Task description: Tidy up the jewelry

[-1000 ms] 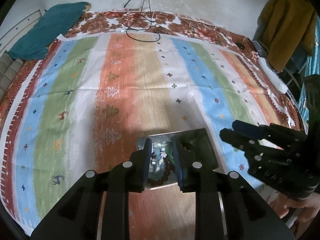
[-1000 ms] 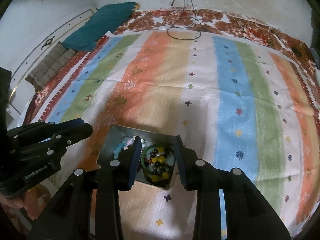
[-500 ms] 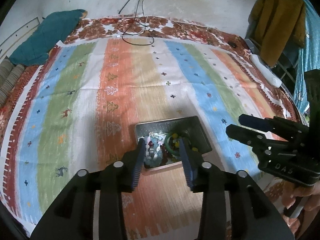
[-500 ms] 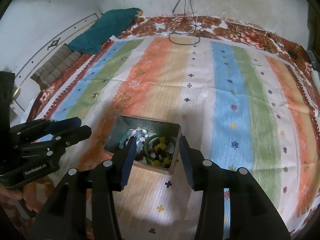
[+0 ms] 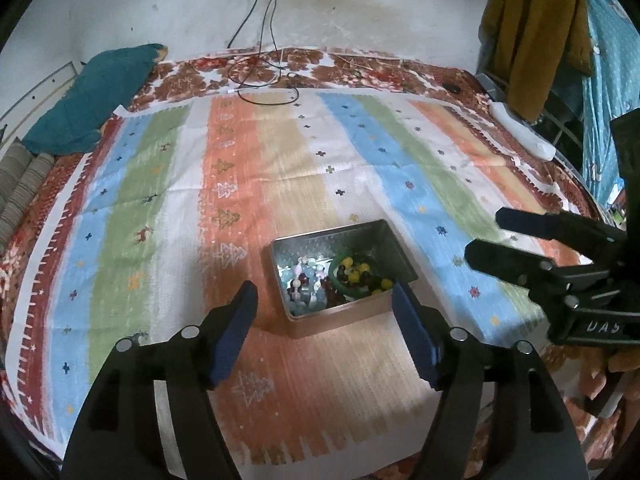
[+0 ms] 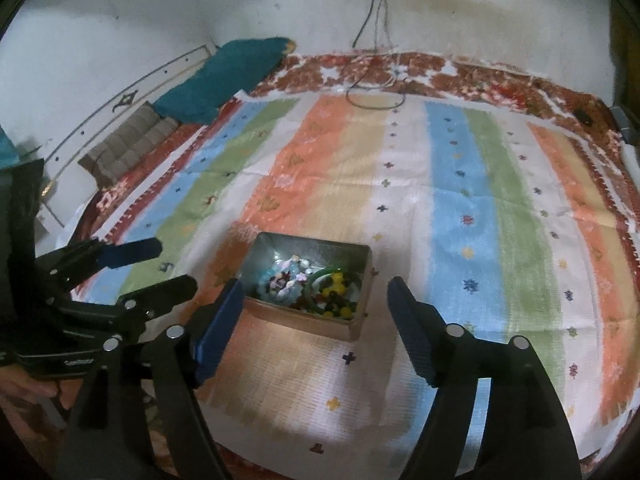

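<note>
Left gripper [image 5: 325,304]: blue-padded fingers [image 5: 236,332] spread wide, nothing between them, held above the cloth just short of the tin's near wall. Also seen from the right wrist view at the left edge [image 6: 160,264], fingers apart there too.

Right gripper [image 6: 314,300]: blue-padded fingers [image 6: 412,332] likewise wide apart and empty, flanking the tin from above without touching it. From the left wrist view it stands to the right of the tin [image 5: 484,236], clear of it, fingers apart.

Metal tin [image 5: 384,236] — rectangular, open-topped, resting on the striped cloth [image 5: 168,184] where the orange and beige bands run. Seen also from the right wrist [image 6: 360,256].

Contents, all inside the tin:
- pale bead bracelets [image 5: 306,280], blue, pink and white, heaped in the left half; same heap in the right wrist view [image 6: 286,276]
- green bangle [image 5: 335,270], lying in the right half [image 6: 316,280]
- yellow and dark bead strand [image 5: 360,276], sitting within and beside the bangle [image 6: 336,292]

Surroundings: the cloth covers a floral red-brown bedspread [image 5: 360,68]; a teal pillow [image 5: 92,96] lies at its far left corner; black cables [image 5: 264,80] trail down the white wall onto the bed — a mustard garment [image 5: 536,36] hangs at the far right.
</note>
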`<state>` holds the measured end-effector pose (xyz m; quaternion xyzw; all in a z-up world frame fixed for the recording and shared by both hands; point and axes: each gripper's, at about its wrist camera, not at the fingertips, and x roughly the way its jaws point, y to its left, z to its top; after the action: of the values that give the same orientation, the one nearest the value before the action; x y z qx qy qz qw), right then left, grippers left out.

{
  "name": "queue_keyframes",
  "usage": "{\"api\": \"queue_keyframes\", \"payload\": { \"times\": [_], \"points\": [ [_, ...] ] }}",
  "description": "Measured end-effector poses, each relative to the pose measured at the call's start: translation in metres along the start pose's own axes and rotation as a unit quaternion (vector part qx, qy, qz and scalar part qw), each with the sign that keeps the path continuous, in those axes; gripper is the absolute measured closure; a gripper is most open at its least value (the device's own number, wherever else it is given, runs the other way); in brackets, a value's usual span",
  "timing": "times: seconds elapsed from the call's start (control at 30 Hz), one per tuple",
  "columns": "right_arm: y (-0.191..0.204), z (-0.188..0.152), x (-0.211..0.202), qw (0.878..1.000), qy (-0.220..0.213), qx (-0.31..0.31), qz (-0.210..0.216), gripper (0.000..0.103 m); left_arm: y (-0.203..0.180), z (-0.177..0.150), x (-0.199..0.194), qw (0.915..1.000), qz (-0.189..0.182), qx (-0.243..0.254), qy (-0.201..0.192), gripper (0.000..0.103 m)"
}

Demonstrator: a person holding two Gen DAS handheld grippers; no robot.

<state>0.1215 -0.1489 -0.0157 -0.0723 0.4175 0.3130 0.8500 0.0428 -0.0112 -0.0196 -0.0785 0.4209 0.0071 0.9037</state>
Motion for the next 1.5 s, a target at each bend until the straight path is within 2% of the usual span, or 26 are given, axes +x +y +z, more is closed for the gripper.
{"api": "queue_keyframes", "payload": {
  "times": [0.27, 0.47, 0.63, 1.5],
  "points": [
    [0.012, -0.010, -0.017, 0.999, -0.023, -0.022, -0.031, 0.018, 0.001, -0.011, -0.013, 0.9999, -0.001, -0.003, -0.010, 0.019],
    [0.017, -0.018, -0.025, 0.999, -0.024, -0.032, -0.023, 0.008, 0.001, -0.020, -0.028, 0.9996, -0.001, -0.005, -0.029, 0.006],
    [0.026, -0.021, -0.031, 0.998, -0.036, -0.052, -0.028, 0.006, 0.001, -0.021, -0.029, 0.9994, 0.013, -0.005, -0.032, 0.006],
    [0.025, -0.023, -0.043, 0.997, -0.062, -0.038, -0.027, 0.006, -0.003, -0.026, -0.045, 0.9966, 0.036, 0.000, -0.073, 0.006]
  ]
}}
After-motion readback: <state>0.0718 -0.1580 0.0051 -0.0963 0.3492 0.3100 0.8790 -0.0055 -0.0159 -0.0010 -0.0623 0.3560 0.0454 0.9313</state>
